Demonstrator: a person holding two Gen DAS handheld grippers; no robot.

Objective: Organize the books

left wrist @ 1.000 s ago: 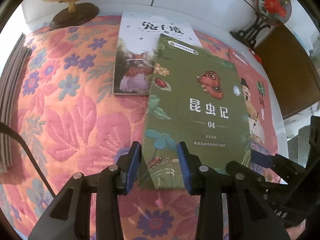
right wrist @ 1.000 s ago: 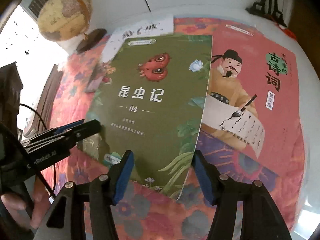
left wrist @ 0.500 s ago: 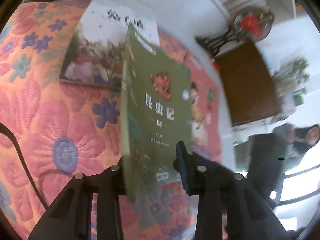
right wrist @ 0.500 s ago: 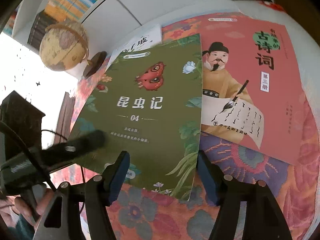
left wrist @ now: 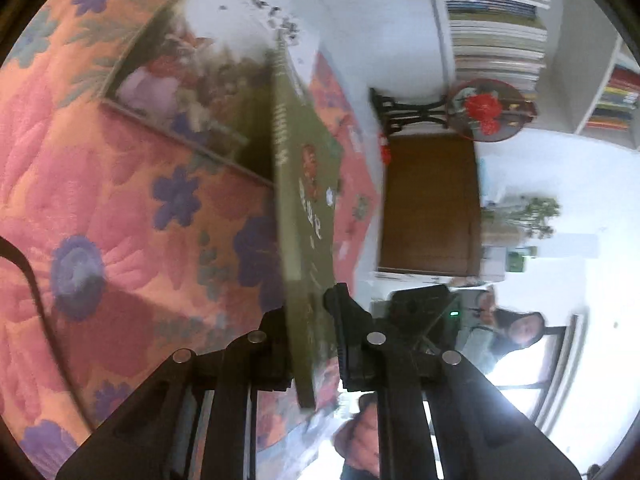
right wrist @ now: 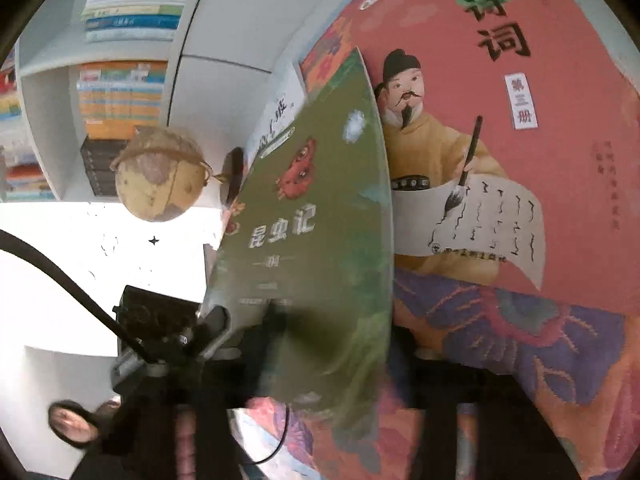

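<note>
Between the black fingers of the left gripper (left wrist: 316,344) stands the green paperback book with a red butterfly on its cover (left wrist: 304,216), tipped up on edge above the counter, its lower corner clamped tight by the pads. From the right wrist view the same green book (right wrist: 320,220) rises steeply in front of the lens and hides much of the right gripper (right wrist: 340,364), whose jaws are closing with the book's bottom edge between them; the blur there keeps me from telling whether the pads press on it. Beside the green book, flat on the pink and orange flowered quilted cloth (left wrist: 120,200) that covers the counter, lies the red book showing a bearded scholar with a brush (right wrist: 500,160). On the other side of it, also flat on the cloth, lies the white book with an animal picture (left wrist: 192,80). A tan globe on a dark stand (right wrist: 160,176) sits farther back, near white shelves stacked with books (right wrist: 128,20).
</note>
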